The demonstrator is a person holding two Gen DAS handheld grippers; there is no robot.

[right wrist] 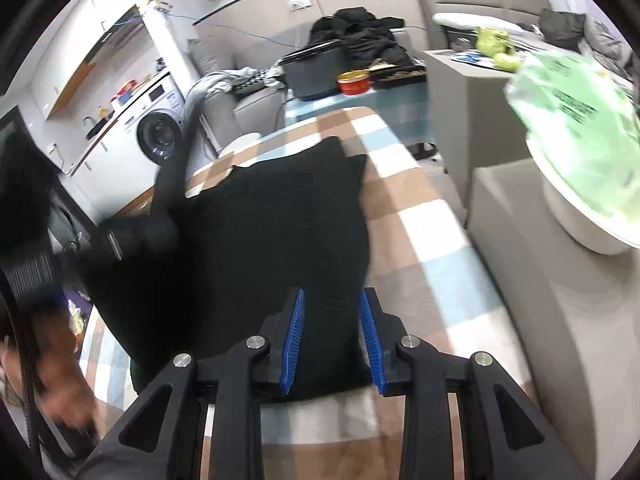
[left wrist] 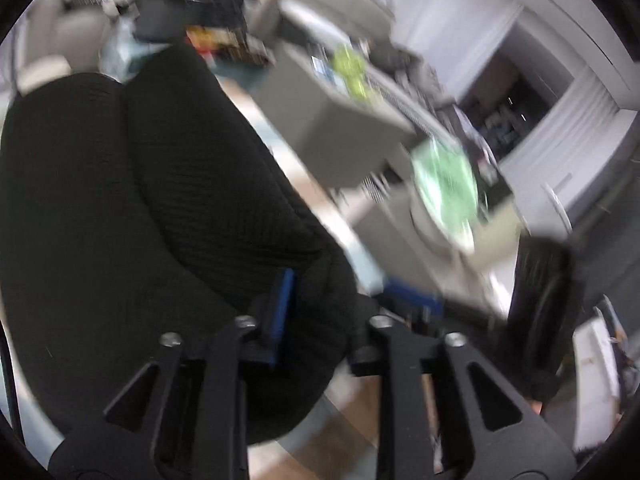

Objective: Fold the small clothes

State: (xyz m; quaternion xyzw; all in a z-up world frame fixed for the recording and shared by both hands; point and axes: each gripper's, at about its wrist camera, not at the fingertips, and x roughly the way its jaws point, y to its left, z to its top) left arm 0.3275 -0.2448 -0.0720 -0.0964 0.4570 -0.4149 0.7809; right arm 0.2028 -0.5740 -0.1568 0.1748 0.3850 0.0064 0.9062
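Observation:
A black ribbed garment point(right wrist: 288, 216) lies on the checked table cover point(right wrist: 416, 216), with its left part raised off the cover. My right gripper point(right wrist: 330, 296) is shut on the garment's near edge, and cloth fills the gap between its blue pads point(right wrist: 294, 340). The left wrist view is blurred. In it the same black garment point(left wrist: 152, 200) hangs close and fills the left half. My left gripper point(left wrist: 344, 284) is open. Cloth lies against its left blue pad point(left wrist: 284, 308), and the right finger stands clear of the cloth.
A white bowl with a green plastic bag point(right wrist: 580, 132) sits on a grey block at the right. A black bin point(right wrist: 316, 72), a red tin point(right wrist: 354, 82) and a heap of dark clothes point(right wrist: 360, 32) stand at the table's far end. A washing machine point(right wrist: 160, 136) is at the far left. A person's hand point(right wrist: 56, 376) shows low left.

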